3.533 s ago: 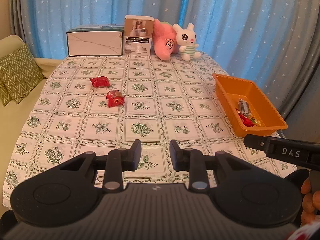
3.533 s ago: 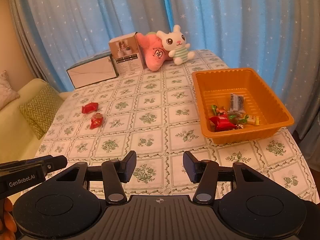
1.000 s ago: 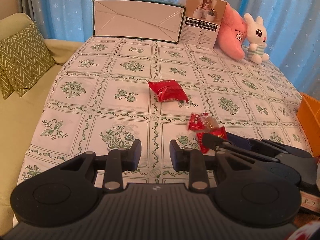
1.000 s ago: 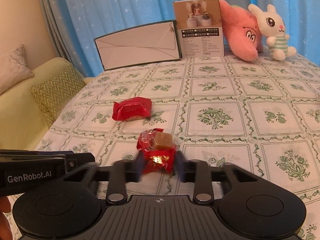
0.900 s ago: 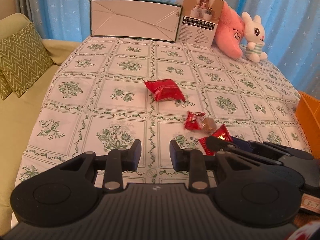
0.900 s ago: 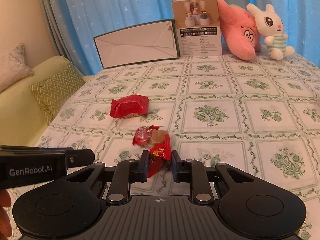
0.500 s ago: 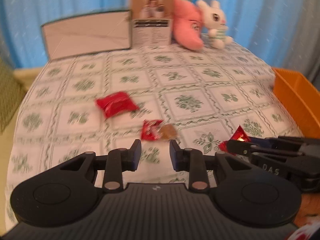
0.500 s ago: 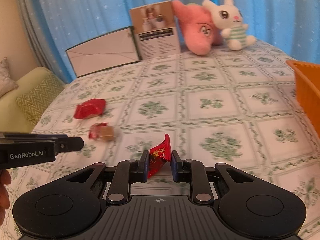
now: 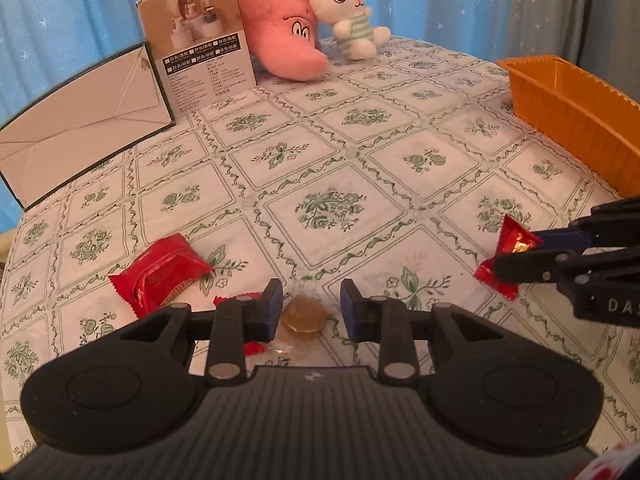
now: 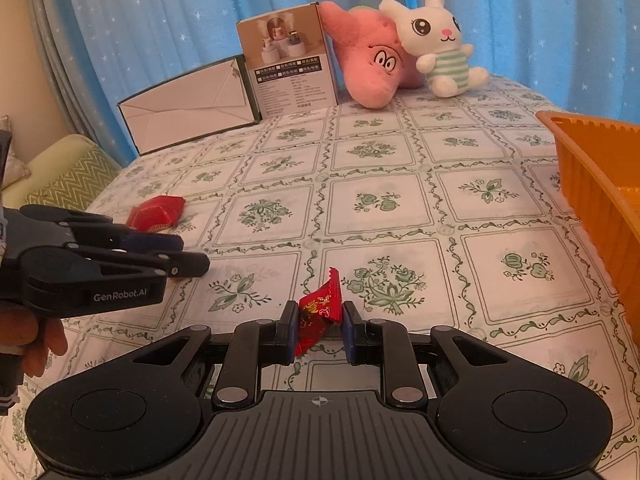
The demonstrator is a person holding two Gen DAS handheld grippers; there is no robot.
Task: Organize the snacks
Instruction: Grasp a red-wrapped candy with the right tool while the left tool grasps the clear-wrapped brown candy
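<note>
My right gripper (image 10: pixel 318 326) is shut on a small red foil candy (image 10: pixel 320 308) and holds it above the tablecloth; it also shows at the right of the left wrist view (image 9: pixel 520 256) with the candy (image 9: pixel 514 240). My left gripper (image 9: pixel 307 306) is open, its jaws on either side of a brown candy in a clear and red wrapper (image 9: pixel 302 318) lying on the cloth. A red snack packet (image 9: pixel 160 272) lies to its left, also seen in the right wrist view (image 10: pixel 158 212). The orange tray (image 9: pixel 568 108) stands at the right.
A white box (image 9: pixel 84 136), a carton (image 9: pixel 200 64), a pink plush (image 9: pixel 284 48) and a white rabbit plush (image 9: pixel 344 12) line the table's far edge. A sofa with a zigzag cushion (image 10: pixel 68 184) is at the left. Blue curtains hang behind.
My right gripper closed on the red candy, lifted it and carried it right toward the tray. My left gripper moved in over the brown candy, which now sits between its open jaws.
</note>
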